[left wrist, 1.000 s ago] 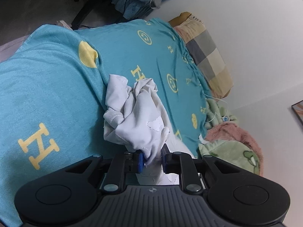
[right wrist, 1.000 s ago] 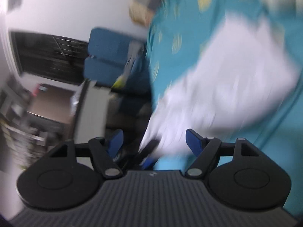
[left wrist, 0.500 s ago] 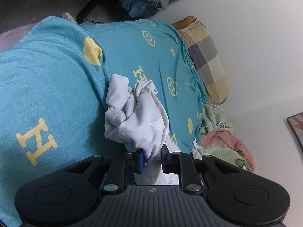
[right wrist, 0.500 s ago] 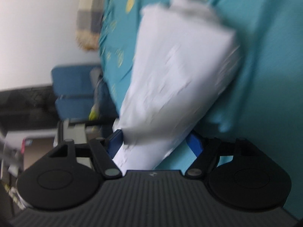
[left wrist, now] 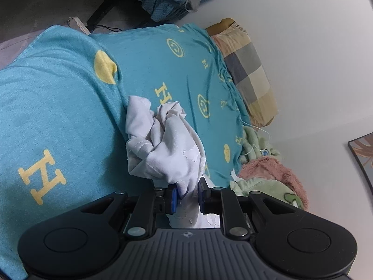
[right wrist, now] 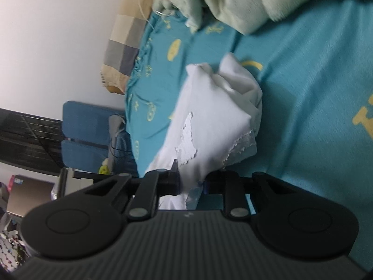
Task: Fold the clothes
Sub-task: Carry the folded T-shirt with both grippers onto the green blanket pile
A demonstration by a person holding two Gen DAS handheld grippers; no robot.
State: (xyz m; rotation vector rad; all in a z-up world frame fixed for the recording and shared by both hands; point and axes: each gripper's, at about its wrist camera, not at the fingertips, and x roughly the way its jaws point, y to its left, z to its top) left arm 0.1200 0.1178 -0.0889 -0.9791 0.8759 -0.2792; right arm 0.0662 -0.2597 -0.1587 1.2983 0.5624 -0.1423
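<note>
A: What was altered at this moment, as compared with the views taken a second before?

B: The right gripper (right wrist: 190, 183) was changed. Its jaws had been spread wide a second before, with the white garment (right wrist: 216, 116) only loosely between them. Now they were being closed, and a pinch of the white cloth was seen caught between the pads. The view had also been swung round, so that the garment was brought squarely ahead of the fingers.

A: And the left gripper (left wrist: 186, 197)?

B: No change was noted. It was kept narrow, clamped on another part of the same garment (left wrist: 163, 147), as in both earlier views.

A: Where was the garment found?

B: It was seen bunched and crumpled on the teal bedsheet (left wrist: 58, 116), near the middle of it. The checked pillow (left wrist: 247, 70) lay at the sheet's far edge by the wall, and the green plush blanket (left wrist: 263, 184) was heaped at the sheet's edge, well apart from the garment.

A: What was meant by this for the task?

B: The garment was judged to be held at two points, which is needed before it can be lifted and spread flat on the sheet. No fold was yet visible; the work was judged to be at its early stage. Which part of the garment was gripped could not be told.
</note>
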